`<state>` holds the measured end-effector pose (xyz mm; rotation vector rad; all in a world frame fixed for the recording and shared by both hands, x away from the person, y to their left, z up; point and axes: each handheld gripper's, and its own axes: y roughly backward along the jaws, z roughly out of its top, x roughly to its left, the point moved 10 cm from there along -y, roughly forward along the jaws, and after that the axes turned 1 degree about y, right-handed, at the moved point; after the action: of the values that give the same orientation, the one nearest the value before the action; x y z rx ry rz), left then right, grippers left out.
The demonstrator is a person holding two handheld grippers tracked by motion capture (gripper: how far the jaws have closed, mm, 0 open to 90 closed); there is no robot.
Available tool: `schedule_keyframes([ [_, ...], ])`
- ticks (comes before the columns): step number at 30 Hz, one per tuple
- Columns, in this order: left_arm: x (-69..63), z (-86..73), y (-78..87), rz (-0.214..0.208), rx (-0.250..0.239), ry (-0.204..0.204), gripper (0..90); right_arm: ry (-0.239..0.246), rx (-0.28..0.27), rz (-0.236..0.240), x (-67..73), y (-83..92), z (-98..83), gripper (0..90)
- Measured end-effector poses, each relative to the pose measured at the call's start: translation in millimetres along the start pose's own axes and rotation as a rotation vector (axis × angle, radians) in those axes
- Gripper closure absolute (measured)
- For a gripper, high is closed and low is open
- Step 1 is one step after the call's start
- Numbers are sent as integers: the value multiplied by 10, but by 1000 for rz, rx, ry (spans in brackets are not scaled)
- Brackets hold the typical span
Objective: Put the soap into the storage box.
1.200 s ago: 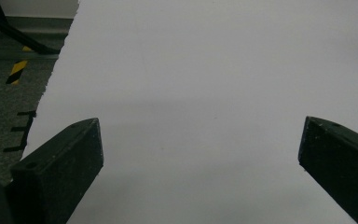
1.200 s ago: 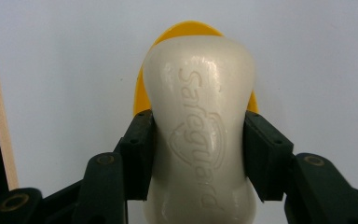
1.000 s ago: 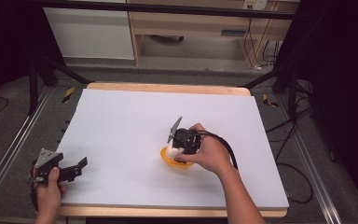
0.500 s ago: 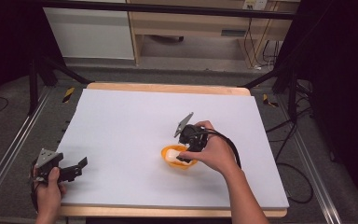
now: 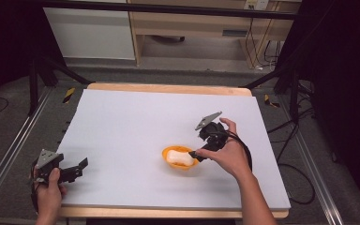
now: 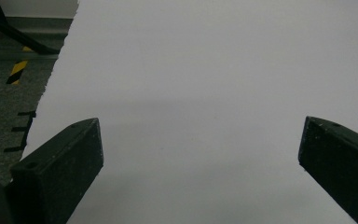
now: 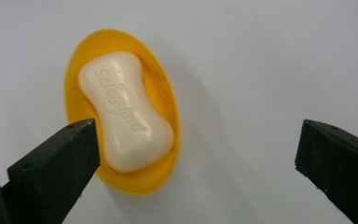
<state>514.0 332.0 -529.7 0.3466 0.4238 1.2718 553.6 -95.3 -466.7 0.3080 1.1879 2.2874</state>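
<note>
A white bar of soap (image 7: 124,111) lies in an oval orange soap dish (image 7: 166,98) near the middle of the white table (image 5: 136,126). In the high view the soap (image 5: 178,158) and dish (image 5: 169,151) sit just left of my right gripper (image 5: 198,153). That right gripper (image 7: 196,154) is open, raised above the table, its left jaw over the dish's edge and nothing between the jaws. My left gripper (image 5: 77,168) rests near the table's front left corner, open and empty (image 6: 200,154).
The table's left edge (image 6: 51,88) runs beside dark carpet with a yellow-black tape strip (image 6: 17,71). Black stand legs (image 5: 56,70) and cables (image 5: 304,136) flank the table. A wooden cabinet (image 5: 192,28) stands behind it.
My right gripper has drawn back to the right, off the soap dish, leaving the soap in the dish. The left gripper has stayed put.
</note>
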Motion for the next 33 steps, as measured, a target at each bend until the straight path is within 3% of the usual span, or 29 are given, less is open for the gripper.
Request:
schedule_keyframes([
  [6,0,0,0,0,0,-1,0,-58,-43,-50,-122,61,-134,4],
  [17,0,1,2,1,-2,0,0,-126,-83,-62,-245,147,-389,4],
  [33,-3,0,2,3,-2,0,0,-230,-149,-124,-486,361,-909,5],
])
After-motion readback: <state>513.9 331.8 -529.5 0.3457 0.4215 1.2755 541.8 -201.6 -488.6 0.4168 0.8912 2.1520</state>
